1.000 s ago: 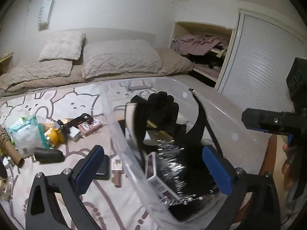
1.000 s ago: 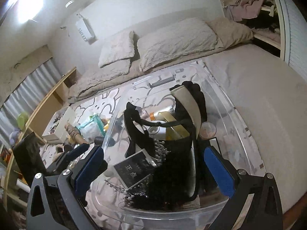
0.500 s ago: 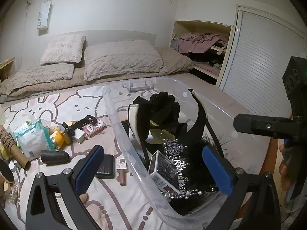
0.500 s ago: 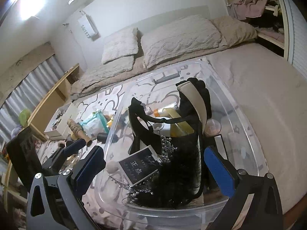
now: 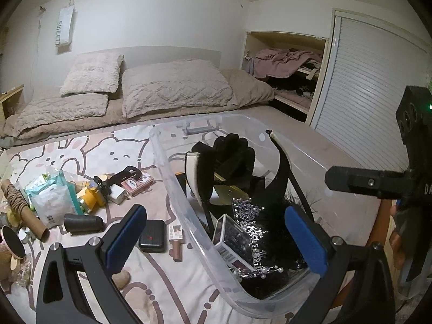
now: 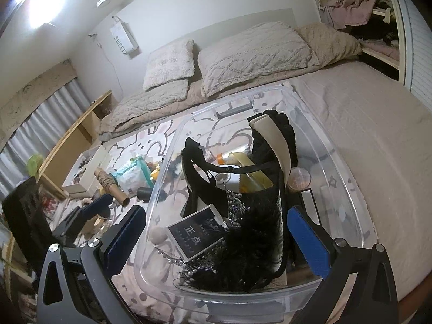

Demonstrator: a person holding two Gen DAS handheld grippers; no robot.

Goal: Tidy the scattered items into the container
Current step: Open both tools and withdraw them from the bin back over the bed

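Surface: everything sits on a bed point(image 5: 310, 124) with a beige cover, plus a cartoon-print sheet point(image 5: 89, 156) spread over the left part.
Bin: a clear plastic bin point(image 5: 167, 167) stands on the bed, right of the clutter, already pretty full: black headband point(image 6: 272, 145), a silver tiara point(image 5: 248, 213), a small box with white characters point(image 6: 195, 232), black feathery stuff.
Loose stuff: still out on the sheet just left of the bin are a wipes packet point(image 5: 51, 194), a cardboard tube point(image 5: 21, 208), a dark roll point(image 5: 83, 222), a black case point(image 5: 152, 236), a lipstick point(image 5: 176, 243) and a pink card pack point(image 5: 137, 183).
Left gripper point(image 5: 216, 240): jaws spread wide, holding nothing, hanging over the bin's near left wall.
Right gripper point(image 6: 216, 237): jaws spread too, empty, above the near end of the bin.
Room: white walls, pillows point(image 5: 172, 86) at the head of the bed, an open closet point(image 5: 286, 67) stuffed with clothes, a slatted door point(image 5: 364, 81) beside it, and grey curtains point(image 6: 40, 118) with a wooden shelf point(image 6: 78, 132) on the far left.
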